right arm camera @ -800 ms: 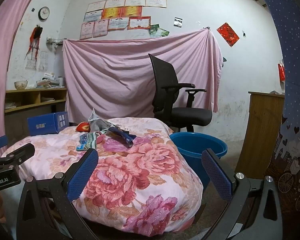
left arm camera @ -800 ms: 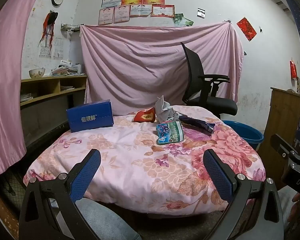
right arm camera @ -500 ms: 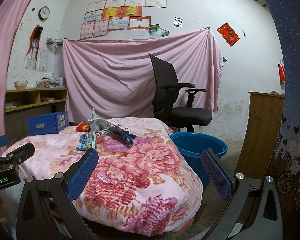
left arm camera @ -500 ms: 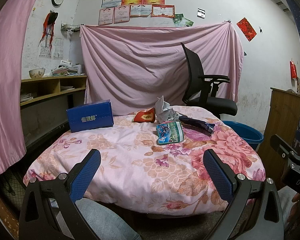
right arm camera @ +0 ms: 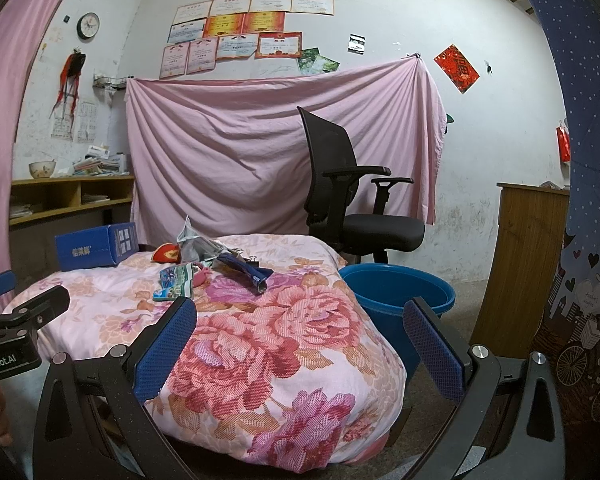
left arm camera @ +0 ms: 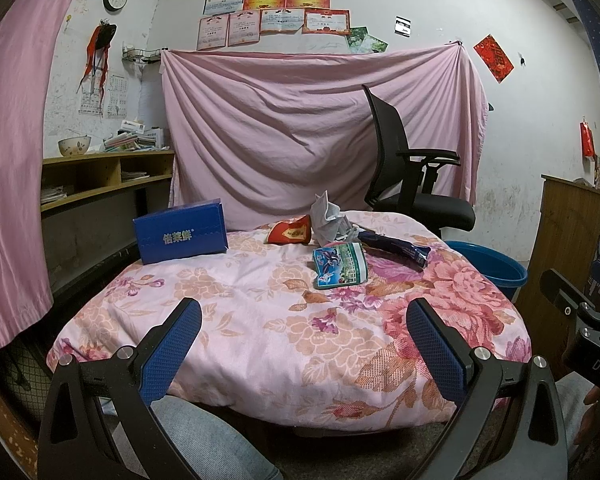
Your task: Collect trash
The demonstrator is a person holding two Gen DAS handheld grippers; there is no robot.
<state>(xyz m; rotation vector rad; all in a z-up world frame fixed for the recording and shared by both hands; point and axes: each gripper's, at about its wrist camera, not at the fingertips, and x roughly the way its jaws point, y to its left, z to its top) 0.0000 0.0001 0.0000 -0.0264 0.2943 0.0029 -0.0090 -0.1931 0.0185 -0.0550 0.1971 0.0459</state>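
Both tools wide apart and empty, trash waiting across the counter.

The flowered counter (left arm camera: 260, 320) carries the litter at its far side: blue box (left arm camera: 180, 236), dark wrapper (left arm camera: 396, 246), green packet (left arm camera: 340, 266), red packet (left arm camera: 290, 234). Blue tub (right arm camera: 396, 288) stands right. From the left tool (left arm camera: 300, 344), the green packet lies straight ahead, nearer than from the right tool (right arm camera: 300, 340).

The bench (left arm camera: 260, 332) is draped in soft, matt floral cloth. On it, a blue cardboard box (left arm camera: 180, 236) looks smooth with a slight sheen; the green snack wrapper (left arm camera: 340, 266) and dark blue wrapper (left arm camera: 396, 246) are glossy plastic film, and the crumpled grey paper (left arm camera: 326, 216) is dull. The blue basin (right arm camera: 396, 288) is smooth, shiny plastic. Each hand-held gripper has dimpled blue rubbery pads (left arm camera: 172, 352) on matt black plastic arms with bright metal screws.
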